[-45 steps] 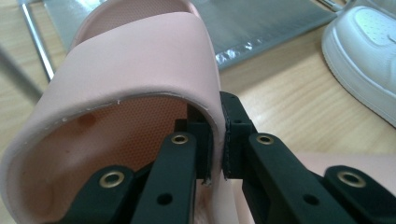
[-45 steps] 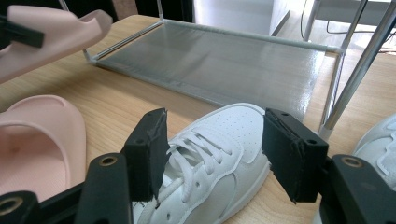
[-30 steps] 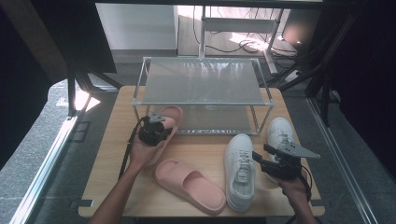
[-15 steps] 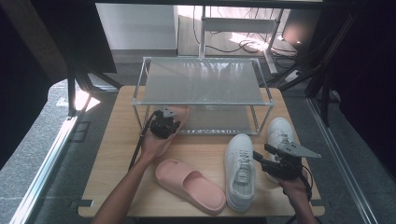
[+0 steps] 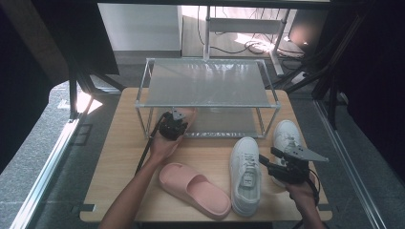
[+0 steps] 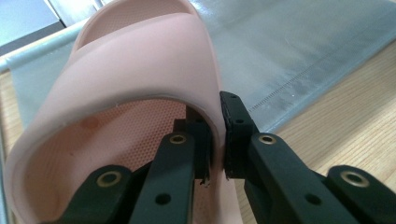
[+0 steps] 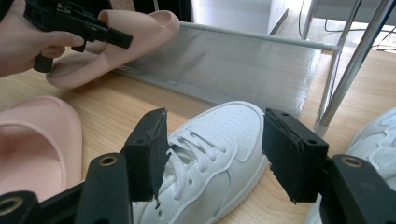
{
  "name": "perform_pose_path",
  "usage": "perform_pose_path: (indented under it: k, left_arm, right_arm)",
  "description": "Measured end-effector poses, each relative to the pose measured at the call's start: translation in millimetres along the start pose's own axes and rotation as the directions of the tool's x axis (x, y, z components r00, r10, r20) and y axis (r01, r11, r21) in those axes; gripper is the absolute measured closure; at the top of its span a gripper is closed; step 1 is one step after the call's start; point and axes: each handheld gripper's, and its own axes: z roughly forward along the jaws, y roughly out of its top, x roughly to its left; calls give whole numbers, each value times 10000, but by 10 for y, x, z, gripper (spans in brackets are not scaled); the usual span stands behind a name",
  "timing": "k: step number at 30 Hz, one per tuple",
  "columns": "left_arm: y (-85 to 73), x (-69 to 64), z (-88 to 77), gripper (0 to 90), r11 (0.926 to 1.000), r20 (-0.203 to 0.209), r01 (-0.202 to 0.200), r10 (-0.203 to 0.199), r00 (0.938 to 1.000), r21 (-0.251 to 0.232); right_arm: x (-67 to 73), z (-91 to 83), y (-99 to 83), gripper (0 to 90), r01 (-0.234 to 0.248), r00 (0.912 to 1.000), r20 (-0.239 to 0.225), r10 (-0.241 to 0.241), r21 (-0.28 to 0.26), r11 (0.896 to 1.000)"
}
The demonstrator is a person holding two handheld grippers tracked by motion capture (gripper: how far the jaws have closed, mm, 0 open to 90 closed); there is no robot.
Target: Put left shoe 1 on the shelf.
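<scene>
My left gripper (image 5: 175, 123) grips a pink slipper (image 6: 140, 60) by the edge of its strap. Its jaws have just been opening a little, with the strap still pinched between the pads. The slipper's (image 5: 189, 114) toe reaches onto the lower shelf (image 5: 224, 125) of the metal rack, seen at the upper left in the right gripper view (image 7: 140, 28). My right gripper (image 5: 268, 158) stands open low over the table, its jaws either side of a white sneaker (image 7: 210, 154) without touching it. That sneaker (image 5: 246, 174) lies on the table in front of the rack.
A second pink slipper (image 5: 193, 188) lies near the table's front edge. Another white sneaker (image 5: 286, 136) sits by the rack's right leg (image 7: 345, 70). The rack's top shelf (image 5: 207, 83) is bare mesh. The wooden table (image 5: 119, 157) has free room at the left.
My left hand has carried the pink slipper to the right and down, bringing its toe under the rack's top shelf onto the lower one. The right gripper has stayed put.
</scene>
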Motion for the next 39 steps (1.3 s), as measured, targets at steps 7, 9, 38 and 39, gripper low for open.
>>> perform_pose_path:
  k: [7,9,38,39]
  left_arm:
    - [-53,-10,91,763,9990,-50,-150,153,9999,410]
    - [-34,-18,69,705,9999,-88,-99,100,9999,142]
    - [-519,-97,-754,898,9994,1069,-93,55,9943,344]
    - [-556,-100,-786,900,9994,1131,-88,49,9936,338]
  right_arm:
    - [-2,-12,0,416,-17,10000,15,17,-22,10000]
    - [-4,-16,0,415,-19,10000,23,19,-30,10000]
    - [5,-27,-5,415,-10,10000,58,10,23,10000]
    - [3,-27,-6,415,-8,10000,68,8,9,10000]
